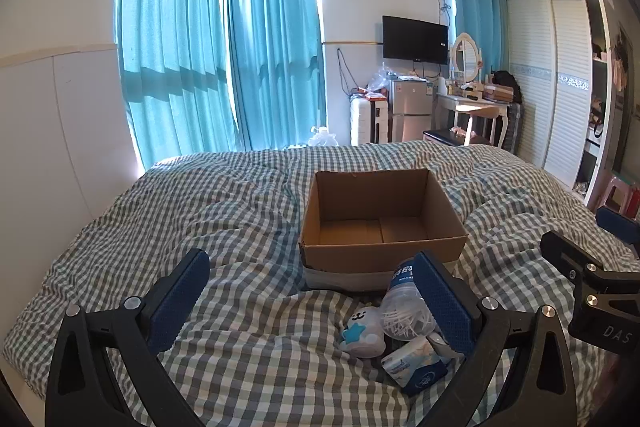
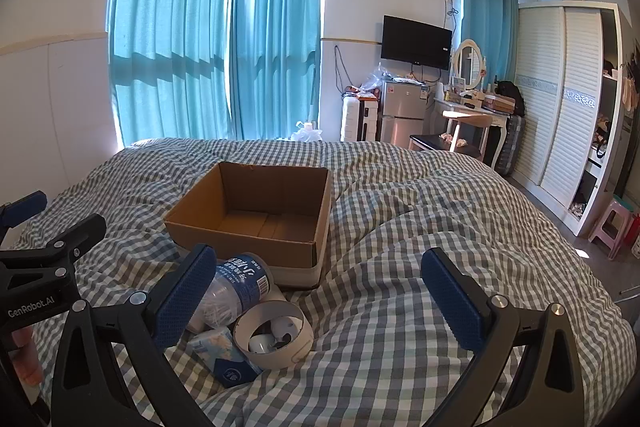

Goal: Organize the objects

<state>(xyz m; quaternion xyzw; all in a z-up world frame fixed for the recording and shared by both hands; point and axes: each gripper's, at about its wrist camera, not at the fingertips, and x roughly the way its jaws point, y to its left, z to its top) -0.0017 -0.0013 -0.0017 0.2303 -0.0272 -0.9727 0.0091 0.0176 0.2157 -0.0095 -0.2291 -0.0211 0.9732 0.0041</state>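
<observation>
An open, empty cardboard box [image 1: 382, 223] sits on the checked bed cover; it also shows in the right wrist view [image 2: 256, 215]. In front of it lies a small pile: a clear jar of cotton swabs with a blue label [image 1: 402, 307] [image 2: 236, 287], a white toy with a blue star [image 1: 360, 327], a tissue pack [image 1: 412, 361] [image 2: 224, 355] and a roll of tape [image 2: 274, 333]. My left gripper [image 1: 312, 301] is open above the bed, its right finger over the pile. My right gripper [image 2: 320, 301] is open, its left finger beside the jar.
The checked bed cover [image 1: 224, 211] is rumpled with folds. Blue curtains [image 1: 224, 47] hang behind the bed. A wardrobe [image 2: 560, 99], a dressing table [image 2: 476, 107], a small fridge [image 2: 402, 111] and a pink stool [image 2: 612, 223] stand to the right.
</observation>
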